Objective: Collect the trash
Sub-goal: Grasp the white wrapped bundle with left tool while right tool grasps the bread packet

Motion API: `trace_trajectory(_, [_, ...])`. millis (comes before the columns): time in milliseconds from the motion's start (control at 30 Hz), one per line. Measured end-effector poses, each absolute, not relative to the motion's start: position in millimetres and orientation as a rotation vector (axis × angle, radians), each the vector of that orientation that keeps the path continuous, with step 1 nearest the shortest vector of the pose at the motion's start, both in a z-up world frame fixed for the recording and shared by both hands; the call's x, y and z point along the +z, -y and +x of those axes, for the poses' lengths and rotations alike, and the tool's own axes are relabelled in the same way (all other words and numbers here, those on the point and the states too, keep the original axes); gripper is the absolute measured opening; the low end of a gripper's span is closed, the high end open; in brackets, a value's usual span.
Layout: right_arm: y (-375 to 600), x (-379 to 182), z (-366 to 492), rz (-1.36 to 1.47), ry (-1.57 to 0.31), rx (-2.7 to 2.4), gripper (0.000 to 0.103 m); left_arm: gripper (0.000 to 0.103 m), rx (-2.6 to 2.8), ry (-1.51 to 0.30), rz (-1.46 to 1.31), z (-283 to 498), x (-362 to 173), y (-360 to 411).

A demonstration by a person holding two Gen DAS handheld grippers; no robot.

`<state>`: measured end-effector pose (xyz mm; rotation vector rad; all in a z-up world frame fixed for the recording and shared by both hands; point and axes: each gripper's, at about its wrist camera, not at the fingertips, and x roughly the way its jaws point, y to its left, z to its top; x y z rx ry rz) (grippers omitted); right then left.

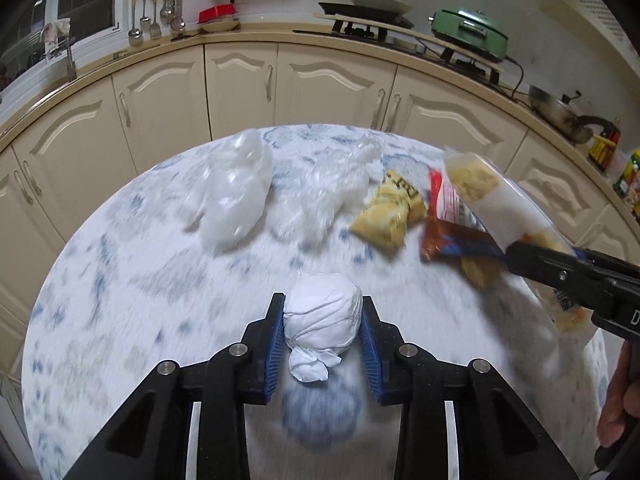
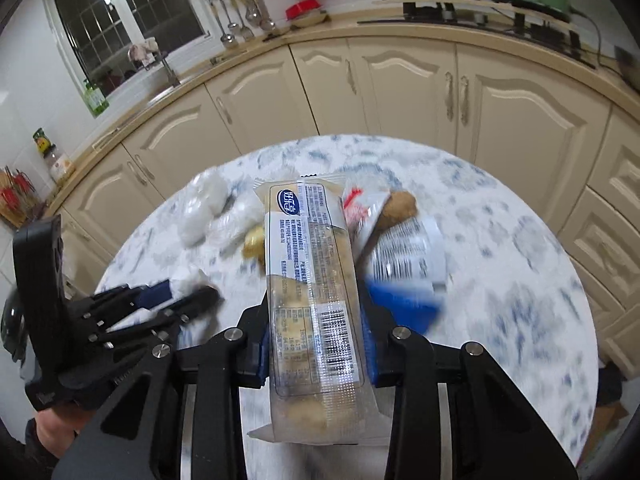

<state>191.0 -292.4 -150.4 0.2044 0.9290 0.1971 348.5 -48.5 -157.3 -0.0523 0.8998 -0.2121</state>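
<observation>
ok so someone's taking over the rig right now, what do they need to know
Left tool: shut on a white knotted wad, held above the table.
Right tool: shut on a long clear snack wrapper, also lifted off the table.
Still lying on the table: a yellow packet, a red and blue wrapper, and two crumpled clear plastic bags towards the far side.
Done: two pieces picked up. Left: drop both off, then gather the rest. No bin shows in either view, so find it first.
</observation>
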Motion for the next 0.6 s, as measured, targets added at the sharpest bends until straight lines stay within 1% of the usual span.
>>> trace_trajectory(400, [282.7,-155.6,101.2,0.257,-0.883,0.167,0.034,0.031,-0.252,-0.784,-0.076,275.6,-138.1,44.4])
trace_trajectory(567, [290.1,-146.9,74.1,0.279,-0.847,0.152,0.034,0.031,-0.28,-0.745,-0.072,236.7,-130.0,55.3])
trace_trajectory(600, [292.5,-144.7,69.0,0.285,-0.838,0.15,0.034,0.031,-0.284,-0.737,-0.069,218.1,-129.7,54.1])
